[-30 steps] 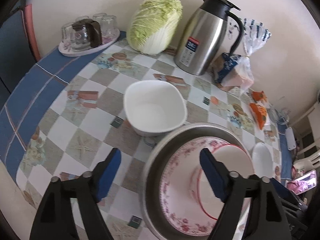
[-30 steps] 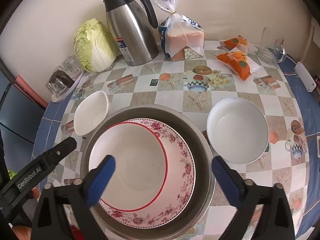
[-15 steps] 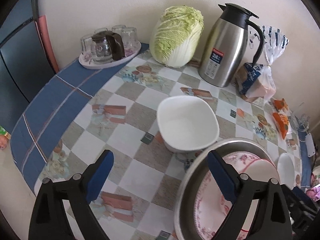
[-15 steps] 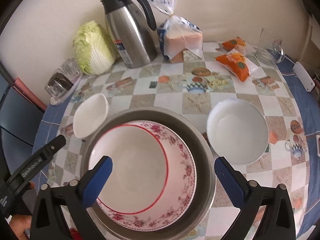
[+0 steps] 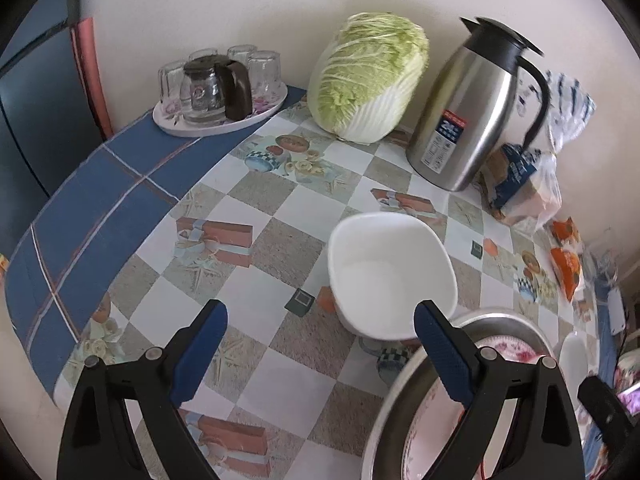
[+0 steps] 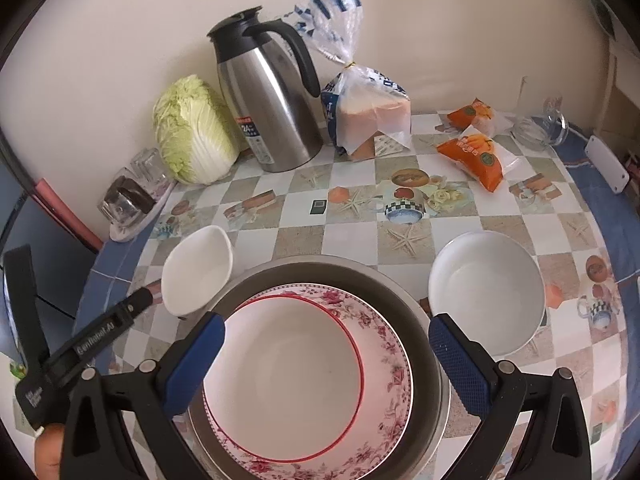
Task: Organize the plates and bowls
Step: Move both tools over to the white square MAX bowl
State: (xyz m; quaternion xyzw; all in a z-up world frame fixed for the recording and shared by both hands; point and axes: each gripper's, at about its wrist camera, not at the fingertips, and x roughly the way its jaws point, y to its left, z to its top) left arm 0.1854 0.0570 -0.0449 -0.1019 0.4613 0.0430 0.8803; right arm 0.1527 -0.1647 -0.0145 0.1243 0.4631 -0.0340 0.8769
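A steel basin [image 6: 424, 312] holds a floral plate [image 6: 388, 384] with a red-rimmed white bowl [image 6: 288, 376] on it. A small white squarish bowl [image 5: 390, 276] [image 6: 198, 270] stands left of the basin. A round white bowl [image 6: 486, 290] stands to its right. My left gripper [image 5: 320, 344] is open and empty, just short of the small bowl; it also shows in the right wrist view [image 6: 96, 332]. My right gripper [image 6: 326, 356] is open and empty above the basin.
A steel thermos jug [image 6: 268, 108], a napa cabbage [image 5: 368, 80], a bagged bread loaf [image 6: 370, 116], orange snack packets [image 6: 474, 156] and a tray of glasses [image 5: 220, 92] stand along the wall. The table edge curves at the left.
My left gripper has moved left, off the basin, and now faces the small white bowl. My right gripper has barely moved. Both stay open.
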